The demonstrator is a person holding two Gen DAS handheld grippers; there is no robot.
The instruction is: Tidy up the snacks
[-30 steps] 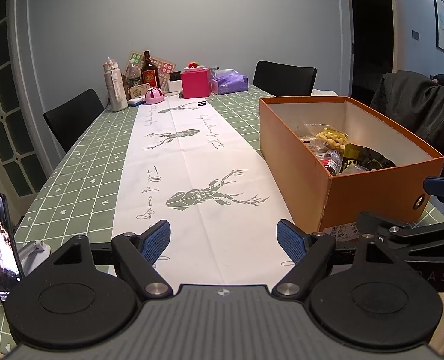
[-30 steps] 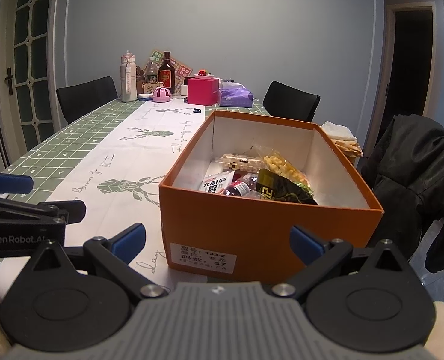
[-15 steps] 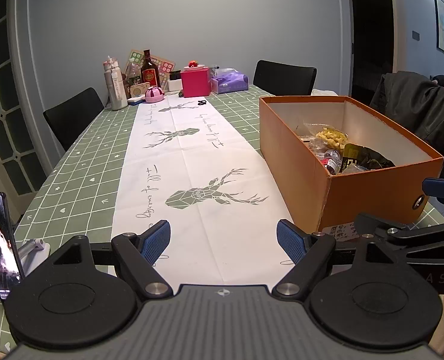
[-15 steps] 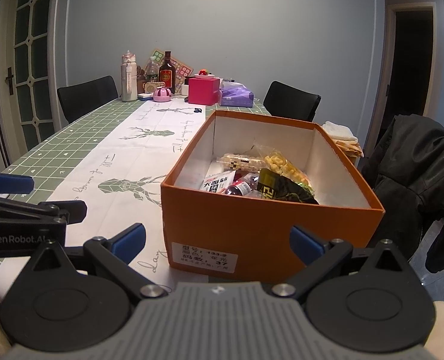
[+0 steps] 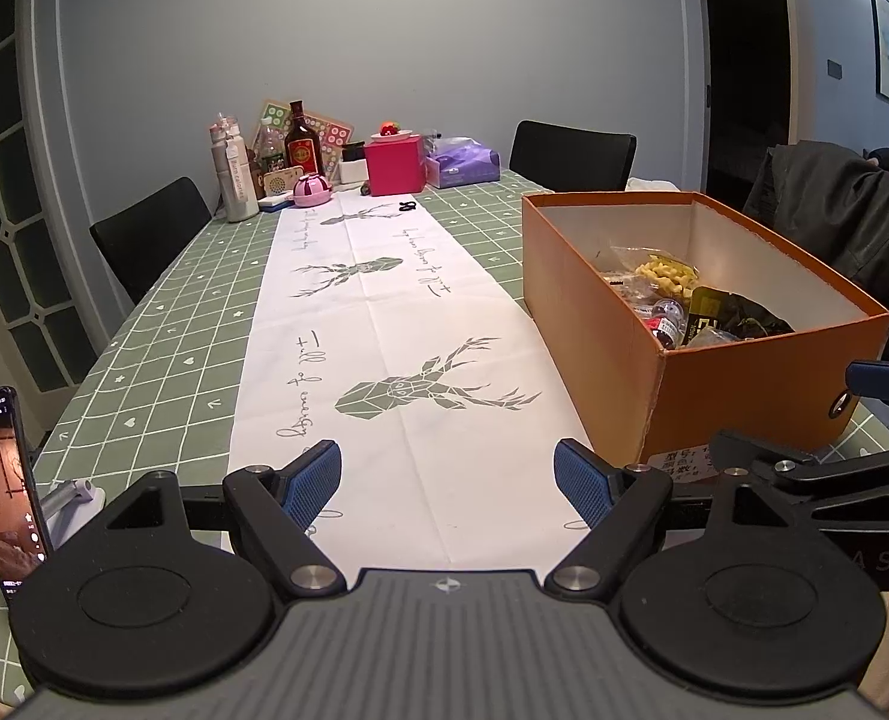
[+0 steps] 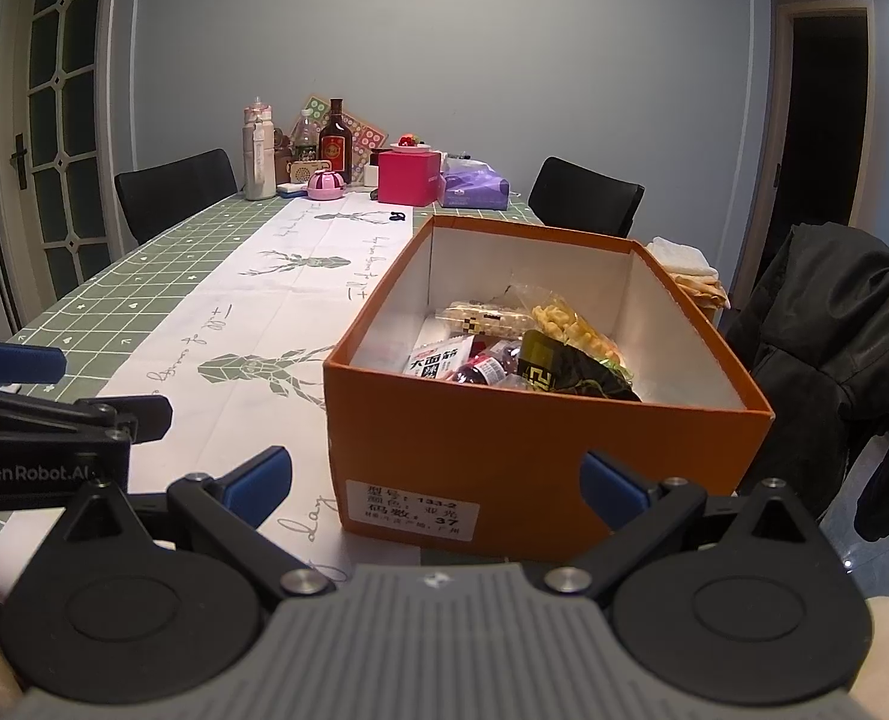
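One open orange cardboard box (image 6: 540,450) sits at right of centre, holding at least five packaged snacks (image 6: 528,348); the exact number is hard to tell. Two black chairs (image 6: 174,192) stand at the table's far end. In the upper middle: one pink cube box (image 6: 407,177), one dark glass bottle (image 6: 335,141), one white tumbler (image 6: 258,150).

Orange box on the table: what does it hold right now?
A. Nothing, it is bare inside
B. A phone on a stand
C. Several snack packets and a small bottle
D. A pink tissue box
C. The right wrist view looks into the orange box and shows snack packets and a small bottle lying at its bottom; both tongs, left and right, are open and hold nothing.
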